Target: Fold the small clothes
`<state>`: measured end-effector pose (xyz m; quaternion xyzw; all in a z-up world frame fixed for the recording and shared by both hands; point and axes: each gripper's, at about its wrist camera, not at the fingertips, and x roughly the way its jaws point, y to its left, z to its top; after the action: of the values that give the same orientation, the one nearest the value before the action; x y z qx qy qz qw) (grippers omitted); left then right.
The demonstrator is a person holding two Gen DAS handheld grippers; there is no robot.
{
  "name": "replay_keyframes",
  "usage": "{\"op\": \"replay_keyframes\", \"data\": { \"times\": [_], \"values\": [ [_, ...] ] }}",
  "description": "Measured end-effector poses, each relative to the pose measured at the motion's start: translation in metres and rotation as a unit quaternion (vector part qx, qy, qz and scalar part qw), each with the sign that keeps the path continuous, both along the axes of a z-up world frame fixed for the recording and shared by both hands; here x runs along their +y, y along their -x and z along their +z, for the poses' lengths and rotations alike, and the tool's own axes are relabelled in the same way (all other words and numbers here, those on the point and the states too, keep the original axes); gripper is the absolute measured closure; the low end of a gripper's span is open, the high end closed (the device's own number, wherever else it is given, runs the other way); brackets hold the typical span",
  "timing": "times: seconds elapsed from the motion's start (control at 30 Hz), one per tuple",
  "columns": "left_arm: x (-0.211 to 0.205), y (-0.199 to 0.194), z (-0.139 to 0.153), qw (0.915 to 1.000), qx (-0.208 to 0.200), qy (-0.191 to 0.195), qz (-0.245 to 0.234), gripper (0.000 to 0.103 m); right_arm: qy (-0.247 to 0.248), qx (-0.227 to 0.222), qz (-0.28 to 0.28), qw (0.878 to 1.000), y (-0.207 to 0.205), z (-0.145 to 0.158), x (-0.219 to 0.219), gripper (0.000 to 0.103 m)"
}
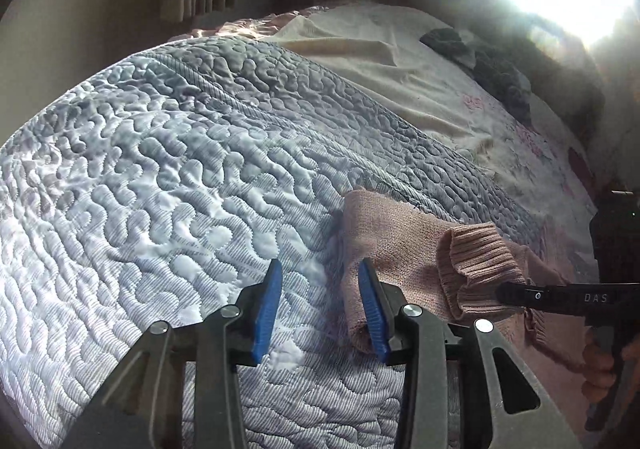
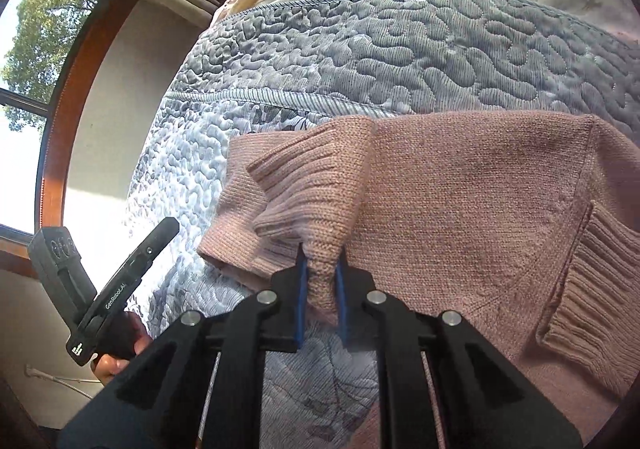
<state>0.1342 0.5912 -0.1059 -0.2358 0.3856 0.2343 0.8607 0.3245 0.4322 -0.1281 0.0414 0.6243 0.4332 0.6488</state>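
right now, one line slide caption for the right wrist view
Right gripper pinching a pink ribbed knit sweater sleeve over a grey quilted bedspread.

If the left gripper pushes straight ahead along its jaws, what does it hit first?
Probably the grey quilted bedspread: the open left gripper points at it, with the pink sweater just right of its line. Depth is unclear.

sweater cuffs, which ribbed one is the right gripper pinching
The ribbed cuff folded over the pink sweater, its sleeve clamped in the right gripper. The other cuff lies free at the sweater's right side.
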Motion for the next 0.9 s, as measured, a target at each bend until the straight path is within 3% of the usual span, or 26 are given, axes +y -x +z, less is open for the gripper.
{"op": "replay_keyframes", "data": {
  "times": [0.23, 0.37, 0.6, 0.9],
  "values": [
    [-0.042, -0.034, 0.002, 0.9992, -0.007, 0.012, -0.038, 0.063, -0.013, -0.031, -0.032, 0.999, -0.003, 0.031, -0.089, 0.092],
    [-0.073, -0.057, 0.002, 0.9975, -0.007, 0.011, -0.069, 0.063, 0.004, -0.052, -0.059, 0.997, -0.011, 0.035, -0.149, 0.092],
    [-0.125, -0.094, -0.008, 0.9936, 0.0, 0.016, -0.112, 0.063, 0.043, -0.068, -0.097, 0.992, -0.023, 0.022, -0.235, 0.092],
    [-0.175, -0.122, -0.038, 0.9883, 0.038, 0.007, -0.148, 0.063, 0.111, -0.084, -0.133, 0.981, -0.027, -0.017, -0.284, 0.092]
  ]
}}
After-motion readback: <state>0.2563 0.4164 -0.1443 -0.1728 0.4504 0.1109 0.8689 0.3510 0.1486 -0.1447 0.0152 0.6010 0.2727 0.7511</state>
